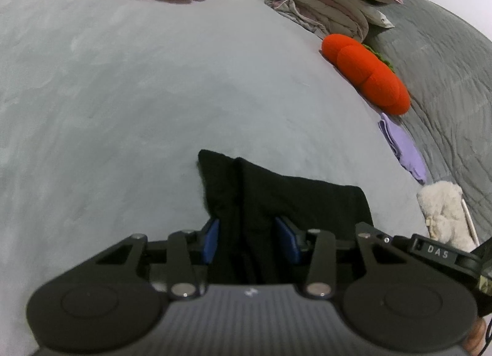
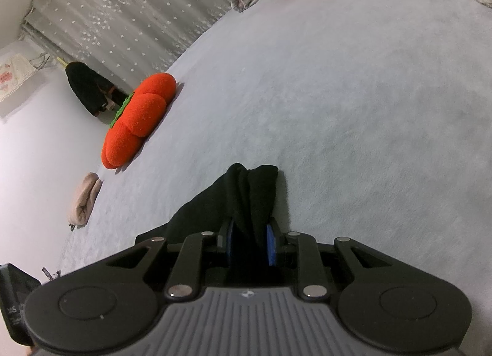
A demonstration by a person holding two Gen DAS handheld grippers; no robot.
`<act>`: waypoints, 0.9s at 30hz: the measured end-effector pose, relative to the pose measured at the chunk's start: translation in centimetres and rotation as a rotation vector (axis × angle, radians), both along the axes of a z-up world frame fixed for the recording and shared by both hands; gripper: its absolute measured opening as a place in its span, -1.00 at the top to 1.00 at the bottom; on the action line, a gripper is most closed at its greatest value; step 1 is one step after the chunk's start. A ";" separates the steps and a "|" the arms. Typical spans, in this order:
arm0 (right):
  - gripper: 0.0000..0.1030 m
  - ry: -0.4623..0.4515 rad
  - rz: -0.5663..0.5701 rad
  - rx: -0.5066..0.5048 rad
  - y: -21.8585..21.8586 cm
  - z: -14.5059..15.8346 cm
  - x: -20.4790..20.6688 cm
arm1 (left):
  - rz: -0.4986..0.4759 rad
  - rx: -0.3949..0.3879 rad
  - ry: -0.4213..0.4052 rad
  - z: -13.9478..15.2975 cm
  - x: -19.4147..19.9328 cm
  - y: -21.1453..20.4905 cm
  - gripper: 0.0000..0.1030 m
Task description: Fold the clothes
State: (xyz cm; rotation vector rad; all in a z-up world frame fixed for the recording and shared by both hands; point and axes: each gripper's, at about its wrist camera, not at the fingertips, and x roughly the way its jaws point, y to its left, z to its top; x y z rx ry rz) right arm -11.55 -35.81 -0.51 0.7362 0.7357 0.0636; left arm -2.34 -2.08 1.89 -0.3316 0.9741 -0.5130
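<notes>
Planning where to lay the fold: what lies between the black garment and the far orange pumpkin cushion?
Only bare grey bedspread, seen in the left wrist view.

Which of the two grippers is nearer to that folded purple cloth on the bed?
Left. The purple cloth lies just ahead and to the side of the left gripper. From the right gripper it sits far across the bed. Both grippers hold the black garment.

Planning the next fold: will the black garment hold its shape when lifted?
Probably not. The black garment bunches into soft folds between the left tongs and drapes from the right tongs, so it looks floppy, likely light.
</notes>
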 end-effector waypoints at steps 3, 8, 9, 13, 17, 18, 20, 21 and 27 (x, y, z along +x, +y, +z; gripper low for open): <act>0.58 -0.007 -0.001 -0.001 0.0 0.0 -0.2 | -0.015 0.014 -0.026 0.2 -0.3 -0.5 0.49; 0.69 -0.035 0.002 -0.026 0.4 0.4 -0.7 | -0.018 0.058 -0.082 0.9 -1.1 -1.0 0.62; 0.71 -0.047 0.002 -0.040 0.6 0.6 -0.8 | -0.016 0.064 -0.092 1.0 -1.3 -1.0 0.63; 0.74 -0.095 0.000 -0.084 1.0 1.4 -1.3 | -0.002 0.078 -0.133 1.6 -2.1 -1.2 0.65; 0.75 -0.132 0.006 -0.116 1.3 2.3 -1.8 | 0.006 0.074 -0.167 2.5 -2.7 -1.2 0.67; 0.75 -0.139 0.009 -0.126 1.4 2.4 -1.9 | 0.008 0.074 -0.174 2.6 -2.8 -1.2 0.68; 0.75 -0.145 0.011 -0.150 1.6 2.7 -1.9 | 0.011 0.075 -0.191 3.1 -3.1 -1.4 0.69; 0.75 -0.149 0.012 -0.159 1.7 2.8 -1.9 | 0.013 0.076 -0.200 3.3 -3.2 -1.4 0.69; 0.76 -0.203 0.015 -0.216 1.8 4.1 -2.0 | 0.019 0.083 -0.272 5.0 -4.0 -1.6 0.70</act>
